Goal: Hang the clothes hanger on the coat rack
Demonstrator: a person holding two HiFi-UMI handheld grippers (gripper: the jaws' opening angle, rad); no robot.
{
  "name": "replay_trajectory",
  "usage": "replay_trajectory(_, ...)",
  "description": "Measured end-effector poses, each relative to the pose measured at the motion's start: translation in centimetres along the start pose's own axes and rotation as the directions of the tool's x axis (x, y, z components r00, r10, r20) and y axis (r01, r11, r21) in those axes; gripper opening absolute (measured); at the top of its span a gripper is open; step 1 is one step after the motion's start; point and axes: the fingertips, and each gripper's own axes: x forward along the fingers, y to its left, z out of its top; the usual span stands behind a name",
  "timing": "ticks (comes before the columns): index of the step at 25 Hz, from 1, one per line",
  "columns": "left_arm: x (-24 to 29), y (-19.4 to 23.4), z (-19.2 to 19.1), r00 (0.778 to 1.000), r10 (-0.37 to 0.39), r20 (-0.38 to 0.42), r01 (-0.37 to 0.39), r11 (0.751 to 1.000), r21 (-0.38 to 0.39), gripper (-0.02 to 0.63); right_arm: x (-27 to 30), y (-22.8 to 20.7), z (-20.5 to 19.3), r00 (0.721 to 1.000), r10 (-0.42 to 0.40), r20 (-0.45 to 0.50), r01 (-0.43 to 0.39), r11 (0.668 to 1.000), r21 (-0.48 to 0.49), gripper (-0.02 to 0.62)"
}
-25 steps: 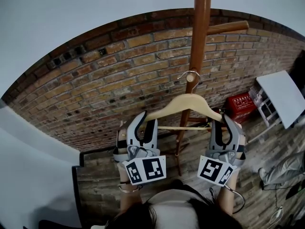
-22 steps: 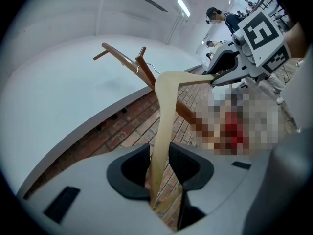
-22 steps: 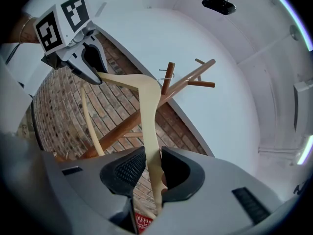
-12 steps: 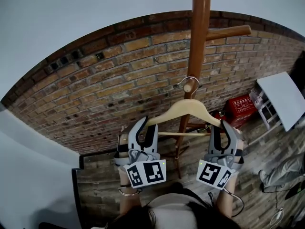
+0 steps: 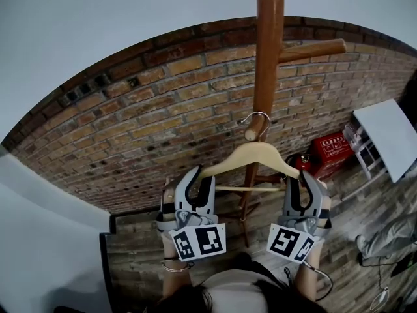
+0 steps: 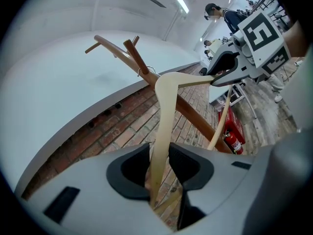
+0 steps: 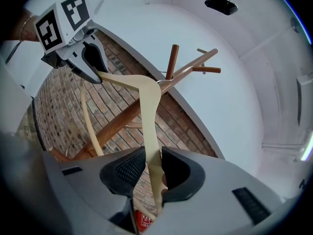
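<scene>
A pale wooden clothes hanger (image 5: 251,155) hangs between my two grippers in front of the brown wooden coat rack (image 5: 267,57). Its metal hook (image 5: 259,119) loops around the tip of a short peg (image 5: 251,134) on the pole. My left gripper (image 5: 195,182) is shut on the hanger's left arm (image 6: 161,146). My right gripper (image 5: 301,189) is shut on the right arm (image 7: 150,146). A longer peg (image 5: 313,49) sticks out to the right higher up the pole. From each gripper view I see the other gripper clamped on the far end.
A brick wall (image 5: 143,122) stands behind the rack, white above it. A red box (image 5: 333,147) and fire extinguisher (image 5: 301,163) sit at the rack's base on the right, beside a white table (image 5: 388,135). People stand far off in the left gripper view.
Both grippers lifted the hanger slightly toward the pole. The hook now sits around the short peg's tip instead of just in front of it.
</scene>
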Motion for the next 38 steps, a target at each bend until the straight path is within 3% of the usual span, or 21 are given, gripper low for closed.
replay_trajectory(20, 0.6, 0.3, 0.1, 0.999, 0.03, 0.046, -0.027, 0.997, -0.072, 0.132, 0.3, 1.1, 0.2, 0.999, 0.027, 0.019, -0.028, 0.999, 0.036, 0.117)
replay_trajectory(38, -4.0, 0.2, -0.3, 0.997, 0.043, 0.069, -0.032, 0.988, -0.148, 0.13, -3.8, 1.2, 1.4, 1.0, -0.006, 0.025, 0.005, 0.999, 0.052, 0.115)
